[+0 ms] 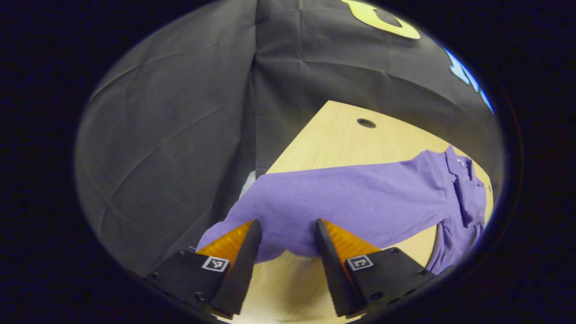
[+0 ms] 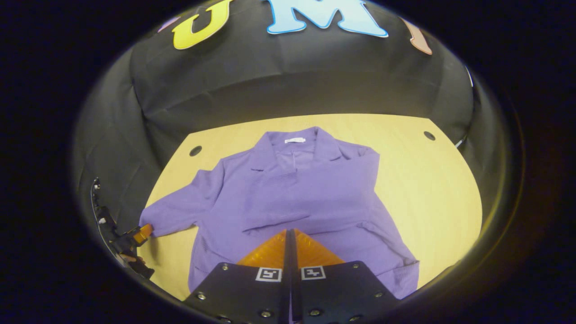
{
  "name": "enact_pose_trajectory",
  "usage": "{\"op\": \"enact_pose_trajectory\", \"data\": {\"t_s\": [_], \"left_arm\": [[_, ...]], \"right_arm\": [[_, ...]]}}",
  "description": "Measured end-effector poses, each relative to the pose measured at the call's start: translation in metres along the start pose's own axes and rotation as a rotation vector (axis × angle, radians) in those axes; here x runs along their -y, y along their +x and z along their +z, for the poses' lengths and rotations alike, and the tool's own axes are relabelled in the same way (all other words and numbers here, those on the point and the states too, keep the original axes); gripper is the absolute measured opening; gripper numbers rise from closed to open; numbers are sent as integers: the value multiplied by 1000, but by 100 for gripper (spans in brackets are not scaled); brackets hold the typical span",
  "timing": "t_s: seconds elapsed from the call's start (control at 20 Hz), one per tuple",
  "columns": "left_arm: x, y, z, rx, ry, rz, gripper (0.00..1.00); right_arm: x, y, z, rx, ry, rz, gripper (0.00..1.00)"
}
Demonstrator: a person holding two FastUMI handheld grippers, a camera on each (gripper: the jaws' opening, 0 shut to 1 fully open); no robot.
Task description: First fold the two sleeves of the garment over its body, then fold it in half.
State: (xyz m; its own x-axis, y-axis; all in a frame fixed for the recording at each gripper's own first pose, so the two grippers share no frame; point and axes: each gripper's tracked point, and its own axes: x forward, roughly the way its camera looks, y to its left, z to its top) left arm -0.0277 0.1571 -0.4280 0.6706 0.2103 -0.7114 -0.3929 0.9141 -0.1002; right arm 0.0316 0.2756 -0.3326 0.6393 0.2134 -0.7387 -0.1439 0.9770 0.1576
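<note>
A purple collared garment lies flat on the wooden table, collar at the far side. One sleeve is folded across the body. My right gripper is shut, its tips over that sleeve's cuff edge; whether cloth is pinched I cannot tell. The other sleeve stretches out sideways to the table's edge, where my left gripper sits at its cuff. In the left gripper view this sleeve runs ahead, and my left gripper is open with the cuff end lying between its fingers.
The table has a round cable hole near each far corner. Black cloth walls stand close behind and beside the table. Bare wood lies to the right of the garment in the right gripper view.
</note>
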Motion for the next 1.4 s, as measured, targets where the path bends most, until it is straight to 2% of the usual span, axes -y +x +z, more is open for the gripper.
{"op": "enact_pose_trajectory", "data": {"t_s": [0.15,0.2,0.35,0.5,0.55,0.8,0.95,1.2,1.4], "left_arm": [[14,7,0,12,-1,-14,48],[15,7,2,20,-7,-22,50],[11,5,6,35,-82,-46,17],[1,2,7,14,-78,-52,17],[4,3,7,8,-74,-49,8],[9,4,8,1,-51,-18,8],[21,-1,12,1,-16,-24,7],[63,-14,46,52,28,-89,7],[125,-22,76,99,77,-164,7]], "right_arm": [[2,0,-1,-2,1,0,1],[3,0,-1,-2,5,-1,1],[6,-1,-3,-8,16,-7,1],[9,-2,-5,-15,26,-14,1],[9,-2,-6,-16,28,-16,1],[12,-3,-5,-16,40,-16,1],[15,-4,-3,-10,49,-23,1],[20,-7,-3,-1,80,-37,1],[27,-12,-6,5,124,-54,1]]}}
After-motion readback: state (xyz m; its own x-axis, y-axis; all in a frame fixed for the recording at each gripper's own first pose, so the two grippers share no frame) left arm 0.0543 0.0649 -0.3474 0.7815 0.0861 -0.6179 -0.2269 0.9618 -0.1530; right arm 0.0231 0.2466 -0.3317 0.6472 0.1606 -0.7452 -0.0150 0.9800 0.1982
